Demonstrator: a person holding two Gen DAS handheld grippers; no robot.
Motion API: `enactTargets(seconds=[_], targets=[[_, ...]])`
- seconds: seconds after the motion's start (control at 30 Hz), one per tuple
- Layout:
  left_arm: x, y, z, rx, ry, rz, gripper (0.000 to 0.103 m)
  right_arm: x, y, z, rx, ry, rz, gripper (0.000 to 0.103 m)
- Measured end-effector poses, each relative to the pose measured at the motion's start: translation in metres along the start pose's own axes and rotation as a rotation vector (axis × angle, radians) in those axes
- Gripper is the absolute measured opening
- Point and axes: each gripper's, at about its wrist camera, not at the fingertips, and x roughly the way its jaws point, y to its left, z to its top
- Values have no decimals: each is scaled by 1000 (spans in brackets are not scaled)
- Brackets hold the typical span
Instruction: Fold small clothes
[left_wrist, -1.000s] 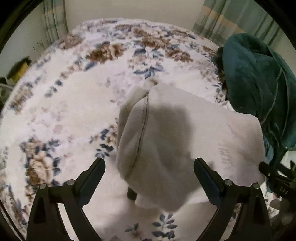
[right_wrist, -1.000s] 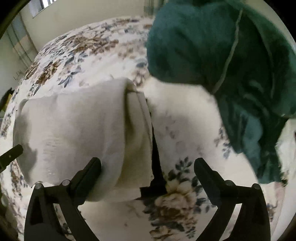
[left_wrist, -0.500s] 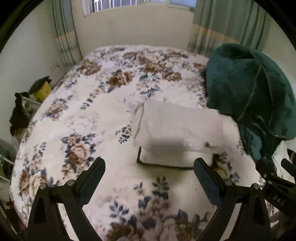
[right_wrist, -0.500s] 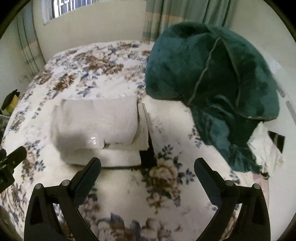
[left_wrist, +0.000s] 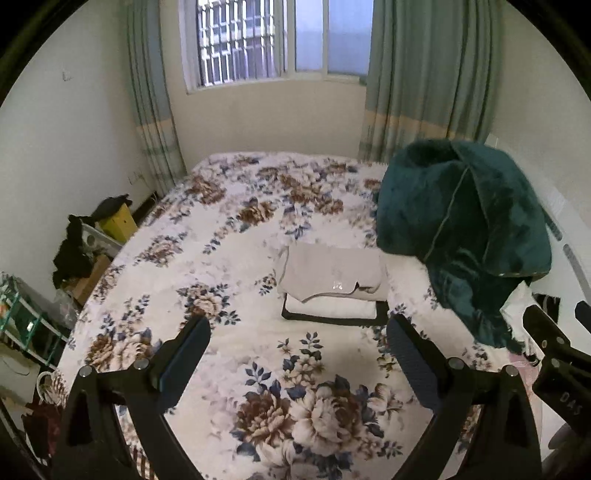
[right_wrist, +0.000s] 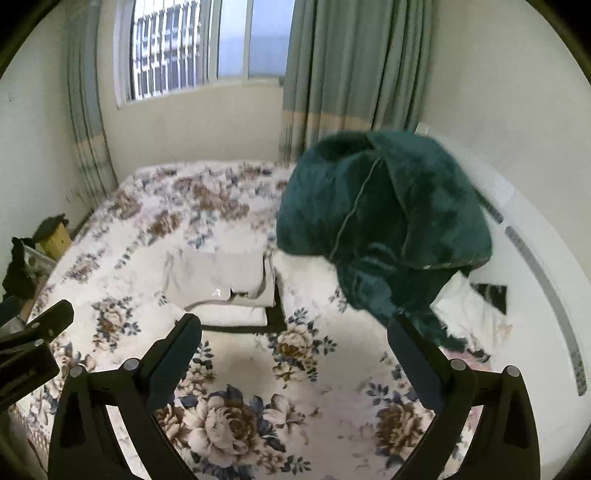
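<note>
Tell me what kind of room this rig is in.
Most likely a home bedroom. A bed with a floral bedspread fills the view, a barred window with green curtains sits behind it, and folded beige clothes lie stacked on the bed beside a dark green blanket.

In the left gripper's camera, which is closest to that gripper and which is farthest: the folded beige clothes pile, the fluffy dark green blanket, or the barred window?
1. Folded beige clothes pile, just ahead on the bed.
2. Fluffy dark green blanket, right, heaped behind.
3. Barred window, back wall.
</note>
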Motion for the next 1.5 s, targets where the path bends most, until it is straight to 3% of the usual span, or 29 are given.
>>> enactTargets(seconds=[0.27,0.57,0.67,1.5], targets=[[-76,-3,-4,-12,-87,16,98,-115,-29,-6,6,-76,57,102],[-105,-6,-13,-23,-131,11,98,-170,-50,-11,-7,-135,81,102],[-108,-6,-15,-22,-131,11,102,-181,-53,-11,-17,-154,82,102],[-128,-9,-25,-9,-136,38,103,-171,-60,-12,-28,-130,131,103]])
